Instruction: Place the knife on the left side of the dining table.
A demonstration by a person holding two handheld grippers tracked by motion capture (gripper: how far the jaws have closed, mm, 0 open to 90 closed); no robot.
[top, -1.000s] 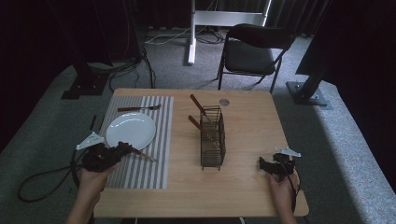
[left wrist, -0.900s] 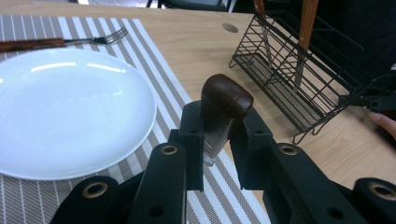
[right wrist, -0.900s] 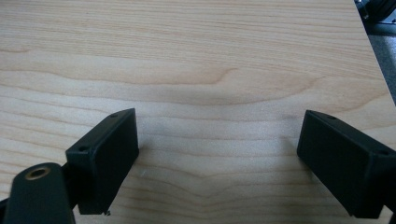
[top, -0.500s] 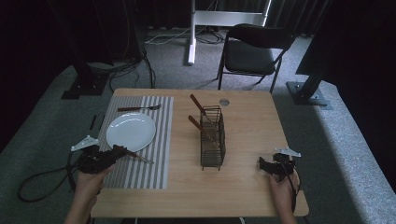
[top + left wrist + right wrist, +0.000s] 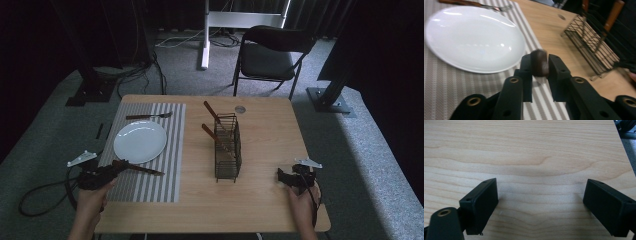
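Since the earlier frame the left gripper (image 5: 117, 169) has drawn back toward 7 o'clock, off the plate's (image 5: 140, 141) near edge, carrying a dark-handled knife (image 5: 142, 169) whose blade now lies over the striped mat (image 5: 165, 150) just beside the plate. Its jaws pinch the knife's rounded handle end (image 5: 539, 62). The right gripper (image 5: 281, 176) rests at 4 o'clock on the bare table (image 5: 270, 135), jaws spread wide, well apart from the wire caddy (image 5: 227, 147) at centre; a fork (image 5: 148, 116) lies at 11 o'clock.
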